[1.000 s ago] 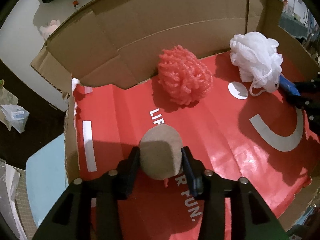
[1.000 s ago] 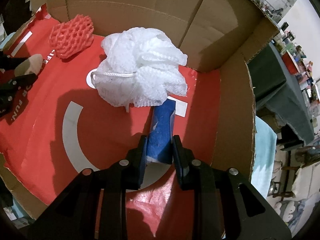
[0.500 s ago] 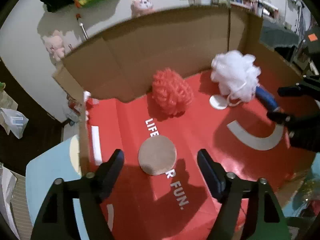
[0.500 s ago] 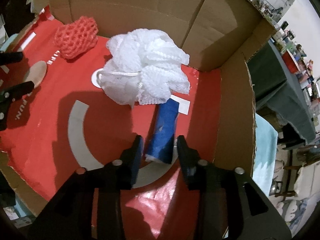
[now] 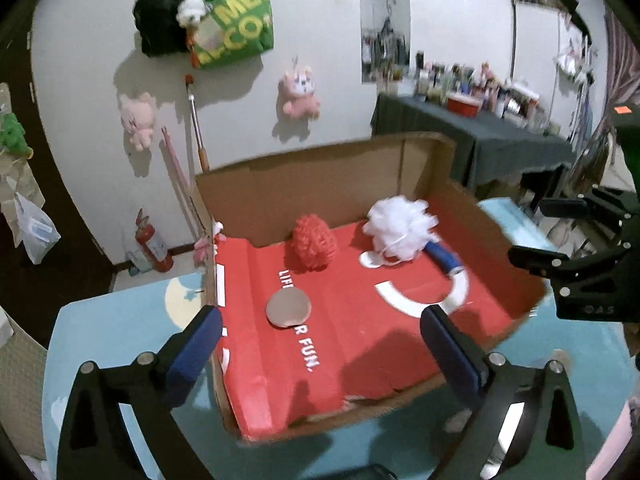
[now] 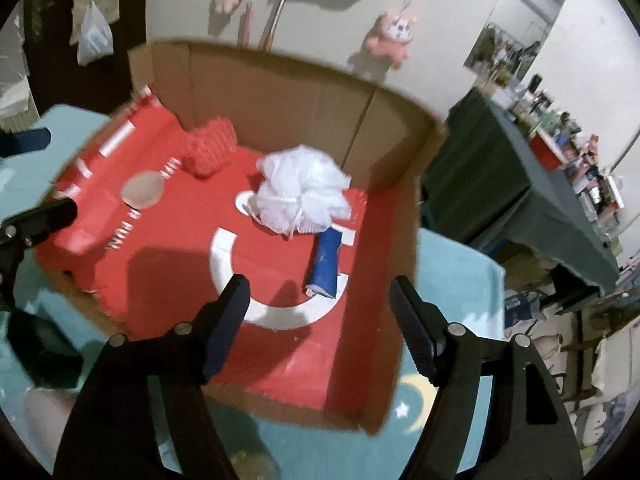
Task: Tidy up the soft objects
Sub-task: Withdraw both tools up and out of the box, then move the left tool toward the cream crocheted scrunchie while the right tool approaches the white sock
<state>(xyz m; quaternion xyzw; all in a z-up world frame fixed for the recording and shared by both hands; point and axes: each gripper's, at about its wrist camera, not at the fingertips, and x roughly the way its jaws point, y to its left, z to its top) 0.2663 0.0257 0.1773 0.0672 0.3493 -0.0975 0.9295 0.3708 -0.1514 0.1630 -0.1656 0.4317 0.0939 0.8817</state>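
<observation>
A cardboard box [image 5: 320,184] with a red floor holds a tan round sponge [image 5: 288,307], a red mesh puff [image 5: 314,242], a white bath pouf [image 5: 400,227] and a blue roll [image 5: 443,260]. In the right wrist view the box [image 6: 304,92] holds the sponge [image 6: 142,191], red puff [image 6: 210,151], pouf [image 6: 302,196] and roll [image 6: 326,266]. My left gripper [image 5: 320,340] is open and empty, above the box's near edge. My right gripper [image 6: 320,314] is open and empty, raised back from the roll; it also shows in the left wrist view [image 5: 560,232].
The box sits on a light blue mat [image 5: 120,320]. A dark-clothed table [image 5: 480,136] with several bottles stands at the right. Pink plush toys [image 5: 298,94] and a green bag [image 5: 234,20] hang on the wall. A red fire extinguisher [image 5: 150,244] stands by the wall.
Both grippers let go, the left of the tan sponge and the right of the blue roll, opened wide and pulled up and back out of the box.
</observation>
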